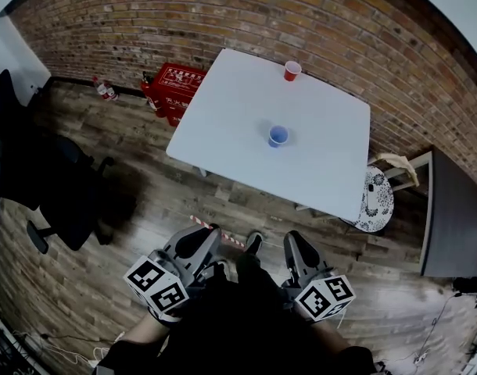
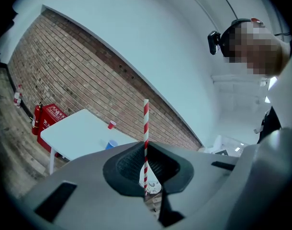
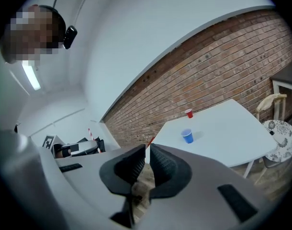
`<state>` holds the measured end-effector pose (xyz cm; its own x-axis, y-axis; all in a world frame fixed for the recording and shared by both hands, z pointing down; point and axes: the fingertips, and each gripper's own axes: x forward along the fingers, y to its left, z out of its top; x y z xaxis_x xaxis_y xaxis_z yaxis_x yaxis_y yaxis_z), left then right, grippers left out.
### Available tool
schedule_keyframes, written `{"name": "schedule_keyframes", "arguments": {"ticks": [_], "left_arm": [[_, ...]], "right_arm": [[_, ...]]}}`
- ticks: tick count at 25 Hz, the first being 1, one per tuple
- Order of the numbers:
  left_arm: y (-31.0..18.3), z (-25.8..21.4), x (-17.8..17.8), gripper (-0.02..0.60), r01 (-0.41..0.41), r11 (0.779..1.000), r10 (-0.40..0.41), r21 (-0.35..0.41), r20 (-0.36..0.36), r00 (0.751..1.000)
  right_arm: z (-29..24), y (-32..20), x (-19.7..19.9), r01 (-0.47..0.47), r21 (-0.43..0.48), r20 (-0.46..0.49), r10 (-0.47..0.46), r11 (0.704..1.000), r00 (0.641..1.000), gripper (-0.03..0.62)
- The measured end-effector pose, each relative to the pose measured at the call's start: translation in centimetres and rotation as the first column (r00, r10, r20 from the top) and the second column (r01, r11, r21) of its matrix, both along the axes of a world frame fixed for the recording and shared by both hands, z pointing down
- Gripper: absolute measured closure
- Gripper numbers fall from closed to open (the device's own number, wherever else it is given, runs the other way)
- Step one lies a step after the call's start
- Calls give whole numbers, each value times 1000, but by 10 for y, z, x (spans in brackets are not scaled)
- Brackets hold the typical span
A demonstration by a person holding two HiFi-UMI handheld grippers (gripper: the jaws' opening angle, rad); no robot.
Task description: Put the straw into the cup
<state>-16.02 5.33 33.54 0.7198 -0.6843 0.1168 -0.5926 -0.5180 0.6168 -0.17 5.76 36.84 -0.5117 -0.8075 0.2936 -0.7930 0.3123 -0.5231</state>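
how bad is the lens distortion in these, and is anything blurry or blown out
Head view: heavy fisheye, the brick wall bows and the corners go dark; the table is bright but evenly lit. Left gripper view: the straw is sharp, and the top edge of the brickwork curves. Right gripper view: a ceiling light glares at left.

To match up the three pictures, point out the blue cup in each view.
Head view: blue cup just above picture centre.
Left gripper view: blue cup left of centre, lower half.
Right gripper view: blue cup right of centre, lower half.
Shared landmark: the red cup, beyond it in every view.
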Motion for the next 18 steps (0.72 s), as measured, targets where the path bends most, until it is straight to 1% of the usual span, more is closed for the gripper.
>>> {"name": "schedule_keyframes", "arguments": {"ticks": [5, 11, 18], "left_arm": [[-46, -9, 32, 550, 0, 1000, 0, 10, 6, 1000], [-104, -16, 75, 549, 8, 1000, -9, 23, 14, 1000], [-146, -23, 108, 549, 34, 999, -35, 35, 34, 999]], "right_arm": [[-3, -50, 18, 36, 14, 14, -36, 999, 999, 543], [0, -106, 59, 35, 3, 41, -35, 999, 999, 543], [-4, -154, 92, 49, 12, 69, -49, 999, 996, 543]]}}
